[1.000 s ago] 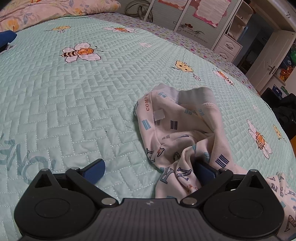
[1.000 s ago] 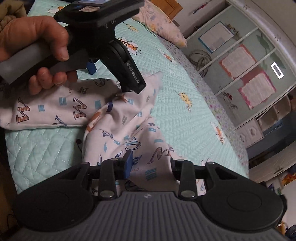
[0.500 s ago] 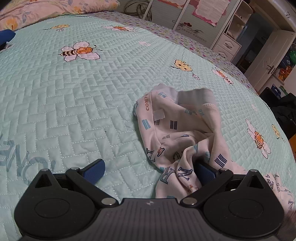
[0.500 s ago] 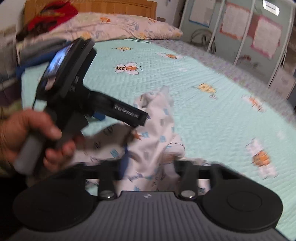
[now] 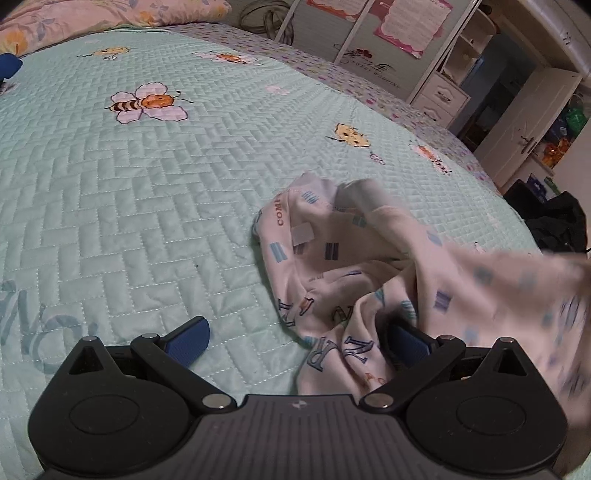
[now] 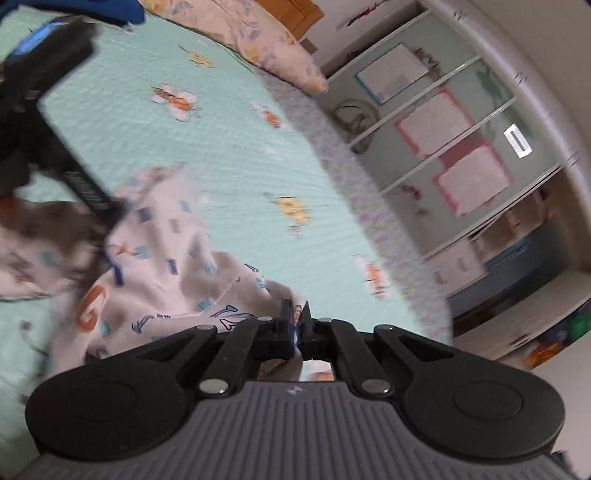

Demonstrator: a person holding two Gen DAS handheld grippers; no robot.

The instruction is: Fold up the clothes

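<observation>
A white garment printed with letters and small blue bars lies crumpled on the mint quilted bedspread. My left gripper rests low over the bed, jaws wide open. Its left pad is over bare quilt and its right pad sits in a fold of the cloth. My right gripper is shut on an edge of the garment. That edge is pulled up off the bed and shows as a blurred sheet. In the right wrist view the left gripper reaches into the fabric.
A floral pillow lies at the head of the bed. Beyond the far edge stand a wall of cabinet panels, white drawers and a door. A dark bag sits beside the bed on the right.
My right gripper has shut on the garment's edge and risen, lifting that part of the cloth off the bed. The left gripper has stayed put, still open.
</observation>
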